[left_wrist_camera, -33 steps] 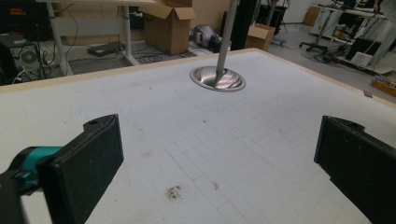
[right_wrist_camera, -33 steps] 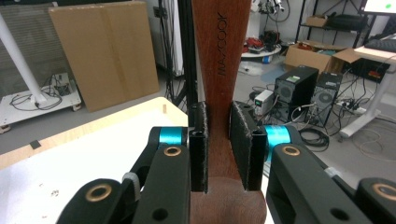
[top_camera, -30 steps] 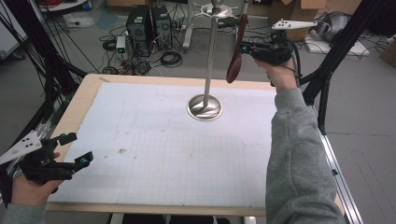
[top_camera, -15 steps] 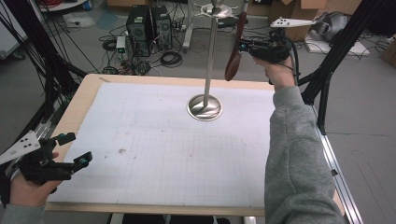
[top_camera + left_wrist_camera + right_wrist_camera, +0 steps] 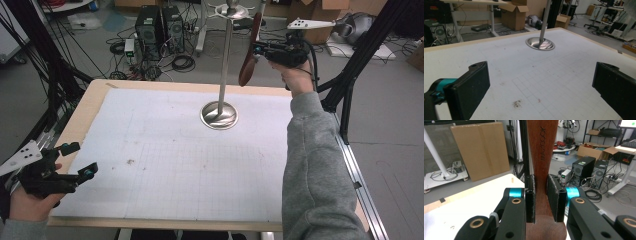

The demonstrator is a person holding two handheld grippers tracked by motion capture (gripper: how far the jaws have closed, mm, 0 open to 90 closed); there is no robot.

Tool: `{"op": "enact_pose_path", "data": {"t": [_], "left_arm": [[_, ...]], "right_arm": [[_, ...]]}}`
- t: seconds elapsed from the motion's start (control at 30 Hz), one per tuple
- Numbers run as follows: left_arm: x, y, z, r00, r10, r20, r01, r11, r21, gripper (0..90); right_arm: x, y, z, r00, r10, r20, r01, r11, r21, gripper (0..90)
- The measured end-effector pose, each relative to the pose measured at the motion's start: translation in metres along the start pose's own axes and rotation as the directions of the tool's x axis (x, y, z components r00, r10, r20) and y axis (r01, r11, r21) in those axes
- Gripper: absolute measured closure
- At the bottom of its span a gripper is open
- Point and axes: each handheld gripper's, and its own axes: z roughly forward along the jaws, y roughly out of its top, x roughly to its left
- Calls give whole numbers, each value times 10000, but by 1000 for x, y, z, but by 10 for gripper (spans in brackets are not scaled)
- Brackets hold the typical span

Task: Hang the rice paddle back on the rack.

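The right gripper (image 5: 540,200) has its jaws clamped on the wooden spoon's (image 5: 248,60) handle, held just beside the metal stand's (image 5: 220,112) pole. The left gripper (image 5: 75,160), jaws wide with nothing between them, rests well away from the stand.

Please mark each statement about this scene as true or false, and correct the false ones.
1. The right tool is shut on a wooden utensil. True.
2. The left tool holds the metal stand. False: its jaws stand wide open with nothing between them, low over the white mat, far from the stand.
3. The wooden utensil lies flat on the mat. False: it is held up in the air beside the pole of the stand, near its top.
4. The stand's round base rests on the white mat. True.
5. Both hands are at the stand. False: the left hand is at the near left corner of the table.
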Motion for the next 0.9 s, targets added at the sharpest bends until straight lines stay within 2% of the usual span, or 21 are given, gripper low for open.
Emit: {"op": "enact_pose_path", "data": {"t": [0.9], "left_arm": [[1, -2, -4, 9999, -24, -122, 24, 10000, 15, 18]], "right_arm": [[1, -2, 13, 10000, -21, -96, 20, 10000, -55, 772]]}}
